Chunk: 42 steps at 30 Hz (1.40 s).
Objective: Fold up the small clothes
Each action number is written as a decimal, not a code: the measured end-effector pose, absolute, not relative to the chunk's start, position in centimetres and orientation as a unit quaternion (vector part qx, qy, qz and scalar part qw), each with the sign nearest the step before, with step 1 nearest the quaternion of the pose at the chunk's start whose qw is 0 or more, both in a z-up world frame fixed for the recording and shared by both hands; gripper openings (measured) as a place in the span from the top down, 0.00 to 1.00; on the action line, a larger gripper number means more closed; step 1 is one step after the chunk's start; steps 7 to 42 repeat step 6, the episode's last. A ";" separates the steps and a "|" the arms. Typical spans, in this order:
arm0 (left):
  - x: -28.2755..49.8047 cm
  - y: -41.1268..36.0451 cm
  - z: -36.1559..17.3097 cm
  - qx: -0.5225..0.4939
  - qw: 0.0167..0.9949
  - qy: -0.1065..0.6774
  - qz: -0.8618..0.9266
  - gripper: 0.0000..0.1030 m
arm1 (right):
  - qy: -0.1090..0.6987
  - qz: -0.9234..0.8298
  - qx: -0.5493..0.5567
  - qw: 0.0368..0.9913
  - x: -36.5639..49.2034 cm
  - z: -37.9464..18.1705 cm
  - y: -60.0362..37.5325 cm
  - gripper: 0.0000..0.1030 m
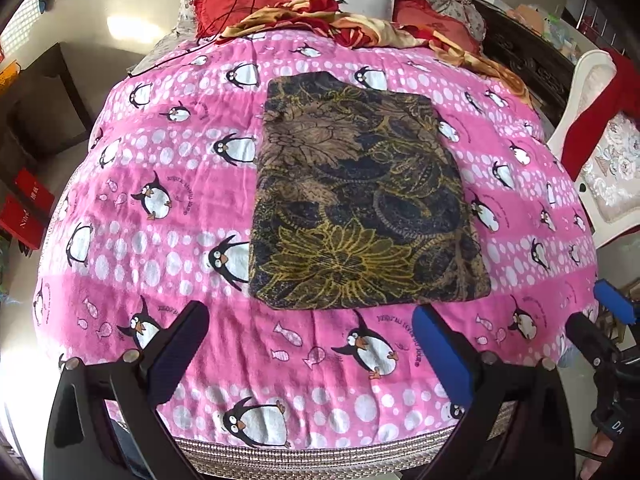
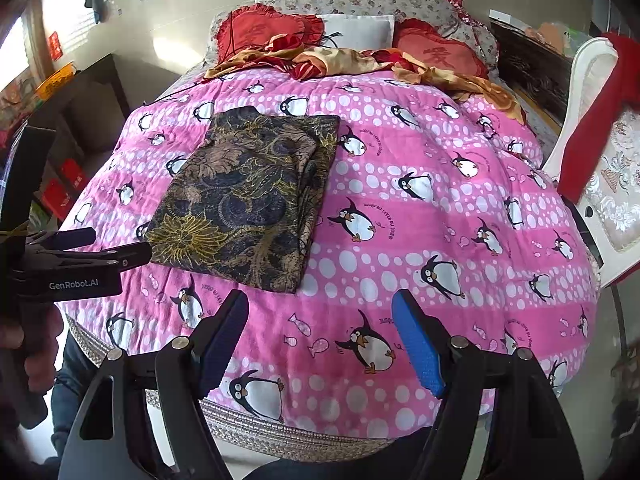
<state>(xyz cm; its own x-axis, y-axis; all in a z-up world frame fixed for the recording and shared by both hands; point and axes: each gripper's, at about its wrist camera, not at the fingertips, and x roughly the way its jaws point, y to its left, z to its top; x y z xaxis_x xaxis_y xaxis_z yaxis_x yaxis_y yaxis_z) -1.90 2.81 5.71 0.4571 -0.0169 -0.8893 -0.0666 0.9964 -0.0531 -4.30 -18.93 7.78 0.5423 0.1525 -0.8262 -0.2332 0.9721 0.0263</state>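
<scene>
A dark floral garment (image 1: 360, 196) with brown and yellow pattern lies folded into a flat rectangle on the pink penguin blanket (image 1: 160, 184). It also shows in the right wrist view (image 2: 248, 200), left of centre, with stacked folded edges along its right side. My left gripper (image 1: 312, 316) is open and empty, just short of the garment's near edge. My right gripper (image 2: 320, 308) is open and empty, near and to the right of the garment's near corner. The left gripper's body shows at the right view's left edge (image 2: 80, 260); the right gripper's tip shows in the left view (image 1: 612, 304).
Red heart cushions (image 2: 268, 28), a white pillow (image 2: 356, 30) and a crumpled red-and-gold cloth (image 2: 340, 60) lie at the bed's head. A white chair (image 2: 600, 160) with a red cloth stands right of the bed. A dark cabinet (image 2: 92, 96) stands on the left.
</scene>
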 end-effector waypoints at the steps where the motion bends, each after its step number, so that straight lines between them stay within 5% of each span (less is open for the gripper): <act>1: -2.0 2.8 5.8 -0.040 0.855 0.517 0.014 0.00 | 0.465 0.111 -0.045 0.877 -4.3 7.8 -18.9 0.23; 42: -2.2 2.6 6.0 -0.039 0.858 0.512 0.011 0.00 | 0.465 0.112 -0.044 0.877 -4.2 7.8 -18.7 0.23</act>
